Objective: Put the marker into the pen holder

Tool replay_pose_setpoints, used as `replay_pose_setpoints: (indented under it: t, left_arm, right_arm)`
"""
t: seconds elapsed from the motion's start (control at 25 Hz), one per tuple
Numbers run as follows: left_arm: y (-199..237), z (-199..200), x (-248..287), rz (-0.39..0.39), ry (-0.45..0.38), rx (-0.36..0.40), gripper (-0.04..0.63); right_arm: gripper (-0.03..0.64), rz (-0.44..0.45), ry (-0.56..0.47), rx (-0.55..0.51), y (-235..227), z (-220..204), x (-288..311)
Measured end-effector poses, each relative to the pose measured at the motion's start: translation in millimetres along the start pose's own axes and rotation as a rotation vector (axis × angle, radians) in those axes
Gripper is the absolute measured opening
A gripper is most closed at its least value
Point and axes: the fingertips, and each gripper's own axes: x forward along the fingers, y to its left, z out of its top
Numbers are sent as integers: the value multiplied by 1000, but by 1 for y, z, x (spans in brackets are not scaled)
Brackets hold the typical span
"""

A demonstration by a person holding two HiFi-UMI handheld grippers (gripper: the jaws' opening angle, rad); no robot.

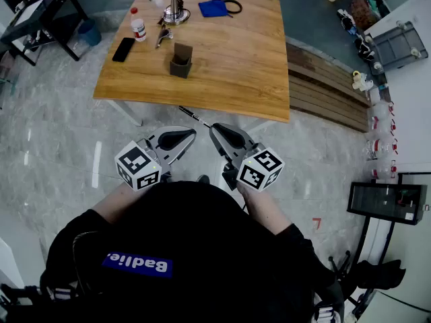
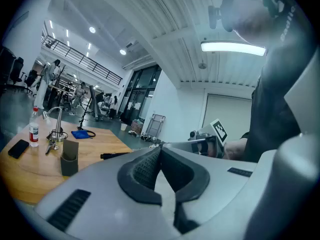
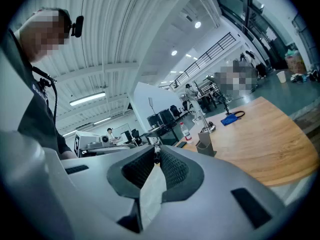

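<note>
The black marker (image 1: 193, 116) hangs just off the near edge of the wooden table (image 1: 242, 59), pinched at one end by my right gripper (image 1: 211, 126), which is shut on it. In the left gripper view the marker (image 2: 117, 155) pokes sideways from the right gripper's fingers (image 2: 185, 145). Only a sliver of it shows between the right gripper (image 3: 156, 154) jaws. The dark pen holder (image 1: 180, 60) stands upright mid-table, well beyond the marker; it also shows as pen holder (image 2: 69, 157) and pen holder (image 3: 204, 145). My left gripper (image 1: 192, 132) is shut and holds nothing, jaws touching (image 2: 160, 151).
On the table's far side stand a bottle (image 1: 138, 27), a phone (image 1: 123, 49), keys (image 1: 163, 38), a metal stand (image 1: 174, 9) and a blue cloth (image 1: 213, 8) with a cable. A wooden bench (image 1: 323, 86) runs along the table's right side. My torso fills the lower frame.
</note>
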Motion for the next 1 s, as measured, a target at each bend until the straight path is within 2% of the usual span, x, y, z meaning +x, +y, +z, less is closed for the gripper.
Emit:
replay_pose_setpoints:
  t: [0.56,1.0]
  left_arm:
    - [5,-2,3,36,-3,-4,9]
    - [4,-10,13,132,-21,-15,9]
  right_arm:
    - [41,33,28,-1,-5,-4,6]
    - [41,92,76,-33,-24,-10,-2]
